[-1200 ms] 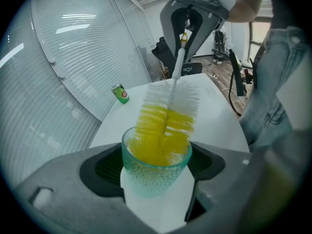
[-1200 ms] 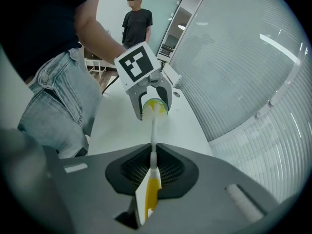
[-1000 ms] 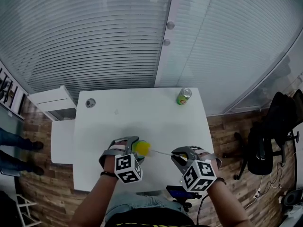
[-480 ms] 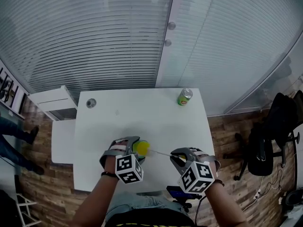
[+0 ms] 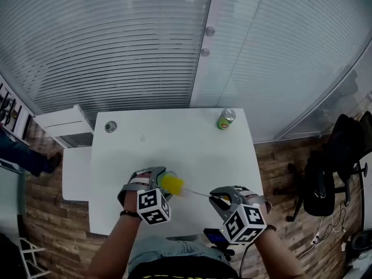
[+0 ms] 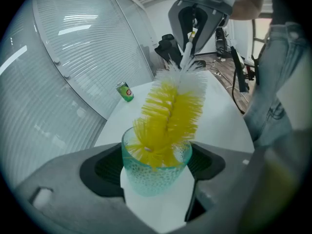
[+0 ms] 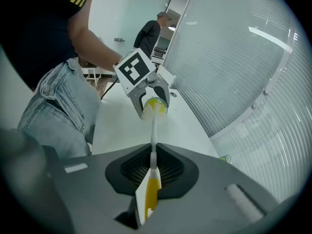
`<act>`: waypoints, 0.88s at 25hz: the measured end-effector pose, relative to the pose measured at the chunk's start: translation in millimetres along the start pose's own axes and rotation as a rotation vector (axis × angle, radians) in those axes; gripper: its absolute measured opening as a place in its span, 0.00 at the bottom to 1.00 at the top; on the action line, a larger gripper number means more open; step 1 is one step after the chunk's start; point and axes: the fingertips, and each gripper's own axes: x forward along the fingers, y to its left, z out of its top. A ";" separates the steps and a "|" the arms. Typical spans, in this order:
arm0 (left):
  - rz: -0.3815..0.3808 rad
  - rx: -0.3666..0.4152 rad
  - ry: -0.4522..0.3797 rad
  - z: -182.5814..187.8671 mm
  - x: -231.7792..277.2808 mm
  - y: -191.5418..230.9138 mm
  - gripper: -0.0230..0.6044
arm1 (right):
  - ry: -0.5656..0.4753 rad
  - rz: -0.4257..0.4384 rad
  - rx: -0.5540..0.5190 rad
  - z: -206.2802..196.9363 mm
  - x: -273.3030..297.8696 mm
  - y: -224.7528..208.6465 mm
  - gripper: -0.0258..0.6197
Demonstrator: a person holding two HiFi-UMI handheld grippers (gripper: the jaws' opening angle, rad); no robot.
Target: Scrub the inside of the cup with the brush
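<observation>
The brush (image 5: pixel 174 185) slants from lower right up-left, its head in the cup (image 6: pixel 151 182). The right gripper (image 7: pixel 152 172) pinches its handle; the left gripper (image 6: pixel 156 172) clasps the cup.

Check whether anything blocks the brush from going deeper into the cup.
Nothing visible does. The brush has its yellow bristles in the open mouth of the cup, and nothing else shows inside it.
</observation>
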 end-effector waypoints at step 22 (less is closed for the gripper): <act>-0.009 0.022 -0.003 6.9 4.1 -7.2 0.68 | -0.008 0.020 0.076 -6.7 -4.8 -4.1 0.09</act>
